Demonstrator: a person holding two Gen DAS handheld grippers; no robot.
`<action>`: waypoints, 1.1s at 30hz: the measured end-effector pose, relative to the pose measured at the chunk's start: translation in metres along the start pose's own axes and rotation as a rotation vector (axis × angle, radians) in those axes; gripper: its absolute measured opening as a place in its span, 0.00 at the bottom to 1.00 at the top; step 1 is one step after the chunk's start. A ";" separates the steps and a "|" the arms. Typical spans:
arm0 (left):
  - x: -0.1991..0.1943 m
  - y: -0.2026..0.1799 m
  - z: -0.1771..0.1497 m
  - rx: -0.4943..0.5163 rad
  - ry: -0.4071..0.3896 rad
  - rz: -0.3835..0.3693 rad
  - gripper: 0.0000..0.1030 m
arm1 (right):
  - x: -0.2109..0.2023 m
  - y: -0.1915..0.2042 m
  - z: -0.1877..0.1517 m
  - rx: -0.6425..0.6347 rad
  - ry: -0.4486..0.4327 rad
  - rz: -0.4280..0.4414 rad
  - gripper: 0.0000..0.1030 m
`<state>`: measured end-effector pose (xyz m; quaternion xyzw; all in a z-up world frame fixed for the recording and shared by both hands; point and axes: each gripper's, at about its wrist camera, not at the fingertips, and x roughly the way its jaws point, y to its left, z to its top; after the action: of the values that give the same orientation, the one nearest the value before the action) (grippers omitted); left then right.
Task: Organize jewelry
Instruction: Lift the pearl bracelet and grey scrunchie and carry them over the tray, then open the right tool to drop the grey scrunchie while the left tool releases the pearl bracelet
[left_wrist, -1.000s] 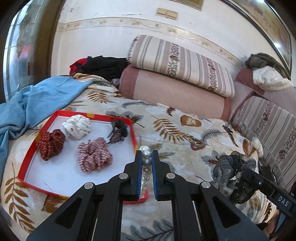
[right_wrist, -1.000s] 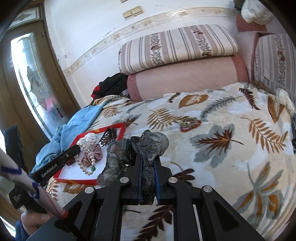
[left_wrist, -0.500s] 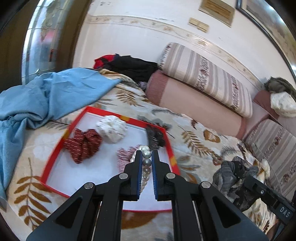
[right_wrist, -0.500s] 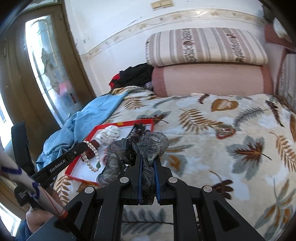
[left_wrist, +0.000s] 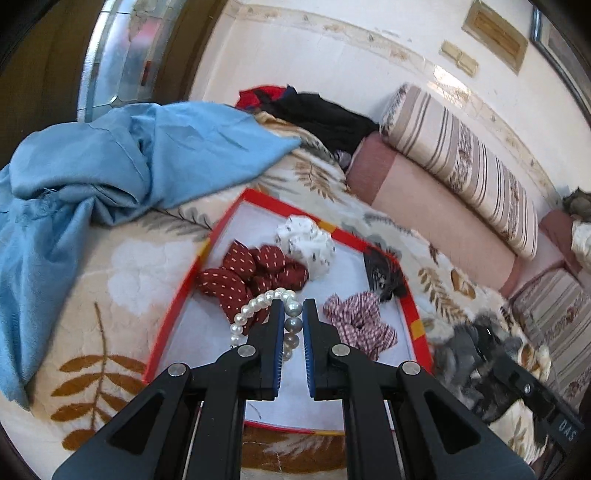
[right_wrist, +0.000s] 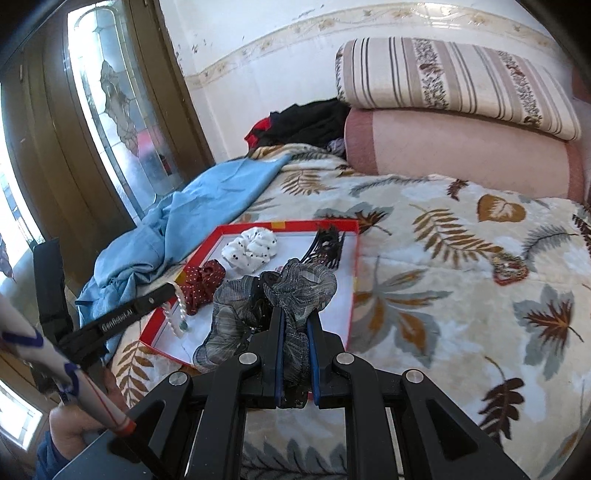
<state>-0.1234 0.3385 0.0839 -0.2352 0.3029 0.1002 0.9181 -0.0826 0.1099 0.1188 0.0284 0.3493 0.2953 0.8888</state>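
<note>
A red-rimmed white tray lies on the leaf-patterned bedspread. It holds a dark red dotted scrunchie, a white dotted scrunchie, a pink checked scrunchie and a black hair clip. My left gripper is shut on a pearl bracelet and holds it over the tray; the bracelet also shows hanging in the right wrist view. My right gripper is shut on a grey scrunchie above the tray's near right part.
A blue cloth lies left of the tray. Striped and pink cushions line the wall behind. Dark clothes are piled at the back. A glass door stands at the left.
Both grippers have moved left and forward toward the tray. The pearl bracelet now hangs over the tray by the dark red scrunchie, and the grey scrunchie is over the tray's right part.
</note>
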 end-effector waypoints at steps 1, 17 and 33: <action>0.004 -0.002 -0.001 0.007 0.009 -0.004 0.09 | 0.006 0.002 0.000 -0.005 0.007 -0.001 0.12; 0.052 -0.006 -0.007 0.030 0.111 -0.002 0.09 | 0.071 -0.002 0.000 -0.016 0.100 -0.045 0.12; 0.069 -0.009 0.001 0.038 0.098 0.009 0.19 | 0.102 -0.021 0.016 0.033 0.112 -0.082 0.20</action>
<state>-0.0649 0.3343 0.0461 -0.2209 0.3505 0.0868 0.9060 -0.0025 0.1506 0.0640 0.0121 0.4041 0.2539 0.8787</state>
